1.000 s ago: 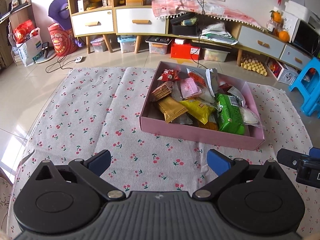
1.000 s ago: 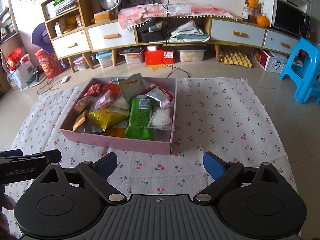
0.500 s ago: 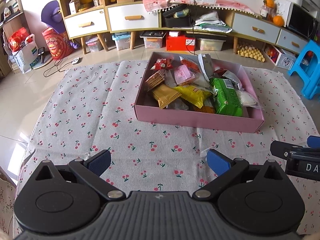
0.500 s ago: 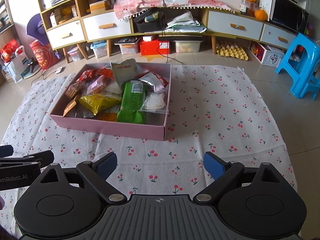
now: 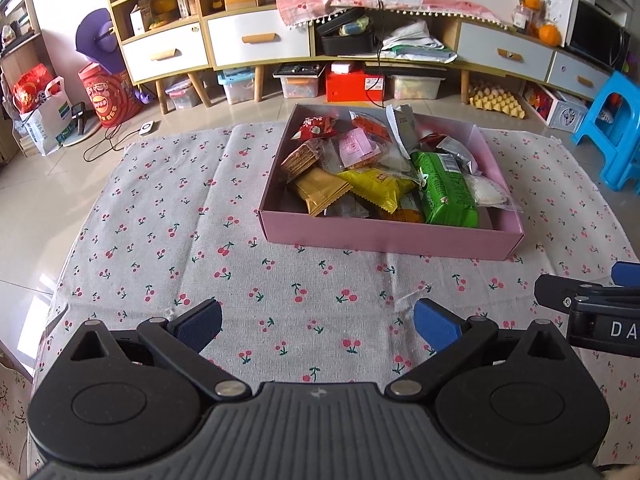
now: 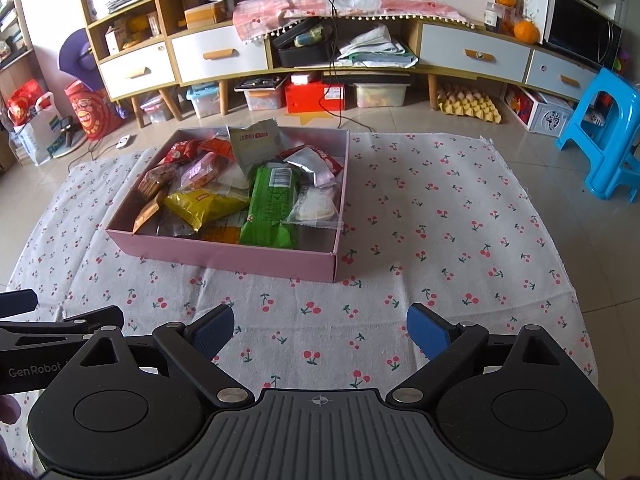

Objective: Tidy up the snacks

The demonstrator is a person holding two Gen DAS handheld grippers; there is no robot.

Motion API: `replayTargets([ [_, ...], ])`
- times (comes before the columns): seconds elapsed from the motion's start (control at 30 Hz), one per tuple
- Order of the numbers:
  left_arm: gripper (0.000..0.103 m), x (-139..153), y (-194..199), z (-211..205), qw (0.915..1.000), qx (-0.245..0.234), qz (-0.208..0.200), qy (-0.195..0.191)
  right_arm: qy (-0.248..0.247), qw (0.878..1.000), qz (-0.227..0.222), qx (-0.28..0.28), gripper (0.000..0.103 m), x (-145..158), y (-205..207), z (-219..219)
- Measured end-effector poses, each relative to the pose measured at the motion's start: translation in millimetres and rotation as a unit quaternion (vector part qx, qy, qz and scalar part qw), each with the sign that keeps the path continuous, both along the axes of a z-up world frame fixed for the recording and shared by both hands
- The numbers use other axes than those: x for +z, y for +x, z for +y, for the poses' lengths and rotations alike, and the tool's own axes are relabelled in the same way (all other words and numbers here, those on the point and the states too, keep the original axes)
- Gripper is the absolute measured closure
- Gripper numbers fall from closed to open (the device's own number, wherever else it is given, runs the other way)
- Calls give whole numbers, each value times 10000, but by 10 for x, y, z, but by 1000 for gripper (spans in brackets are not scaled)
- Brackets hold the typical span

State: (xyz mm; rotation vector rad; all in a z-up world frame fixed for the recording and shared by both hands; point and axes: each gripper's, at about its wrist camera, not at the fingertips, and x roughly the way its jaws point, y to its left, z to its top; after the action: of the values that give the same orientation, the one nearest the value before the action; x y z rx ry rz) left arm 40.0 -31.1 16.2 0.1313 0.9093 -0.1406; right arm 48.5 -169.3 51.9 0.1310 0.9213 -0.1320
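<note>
A shallow pink box (image 5: 384,238) (image 6: 224,254) sits on a cherry-print cloth (image 5: 168,216) (image 6: 440,216) spread on the floor. Several snack packets fill it, among them a green pack (image 5: 444,190) (image 6: 274,204), a yellow bag (image 5: 376,188) (image 6: 204,204) and a brown wafer pack (image 5: 320,190). My left gripper (image 5: 318,322) hovers open over the cloth, short of the box's near wall. My right gripper (image 6: 320,330) is open too, near the box's front right corner. Neither holds anything. Each gripper shows at the edge of the other's view.
A low cabinet with white drawers (image 6: 216,54) lines the far wall, with storage bins and a red box (image 6: 314,94) beneath. A blue plastic stool (image 6: 608,132) stands right of the cloth. Bags (image 5: 40,112) sit at far left. Bare cloth lies either side of the box.
Both grippers have drawn back and risen from the box, so it looks smaller and farther away. Both stayed open and empty.
</note>
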Motion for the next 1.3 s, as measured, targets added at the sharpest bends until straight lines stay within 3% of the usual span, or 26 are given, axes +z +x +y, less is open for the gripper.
replayTargets([
  [1.3,1,16,-6,-4,10000,-8,4,-11,21,10000,2,16,8,-49,7,24],
])
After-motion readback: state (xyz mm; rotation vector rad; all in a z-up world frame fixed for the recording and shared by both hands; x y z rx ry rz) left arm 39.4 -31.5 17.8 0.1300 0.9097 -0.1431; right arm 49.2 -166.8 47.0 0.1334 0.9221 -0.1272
